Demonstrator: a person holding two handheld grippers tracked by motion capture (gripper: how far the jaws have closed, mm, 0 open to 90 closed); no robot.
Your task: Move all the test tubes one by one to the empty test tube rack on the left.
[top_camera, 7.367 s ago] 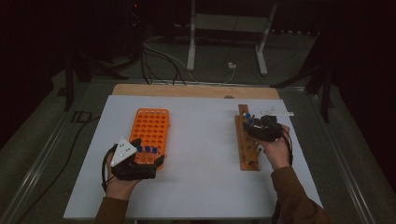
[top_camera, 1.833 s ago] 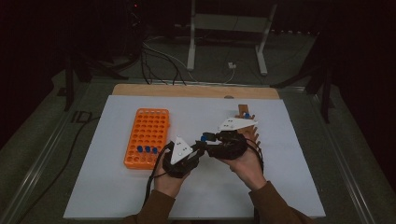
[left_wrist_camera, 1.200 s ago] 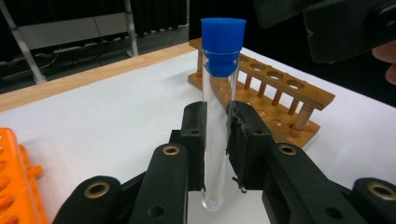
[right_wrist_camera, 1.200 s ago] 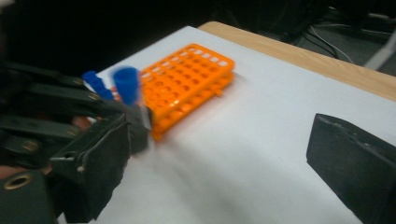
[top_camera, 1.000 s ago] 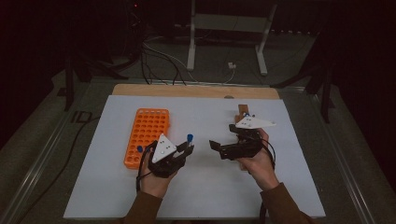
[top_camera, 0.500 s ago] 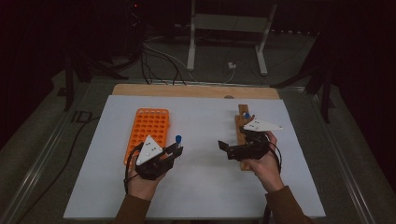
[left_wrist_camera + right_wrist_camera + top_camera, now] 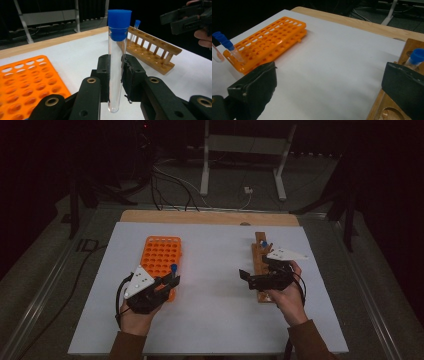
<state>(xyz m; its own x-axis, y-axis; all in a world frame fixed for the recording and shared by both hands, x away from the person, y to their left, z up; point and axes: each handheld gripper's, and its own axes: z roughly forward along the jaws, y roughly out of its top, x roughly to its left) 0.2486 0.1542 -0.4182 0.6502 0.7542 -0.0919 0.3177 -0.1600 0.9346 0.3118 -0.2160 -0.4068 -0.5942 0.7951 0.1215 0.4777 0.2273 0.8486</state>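
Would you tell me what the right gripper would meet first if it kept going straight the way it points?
Likely only bare white table at first; farther along, the orange rack lies roughly in line with the right gripper.

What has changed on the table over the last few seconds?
The left gripper took a blue-capped tube from the right gripper at mid-table and carried it left to the orange rack. The right gripper, now open, drew back to the wooden rack. Both racks stayed put.
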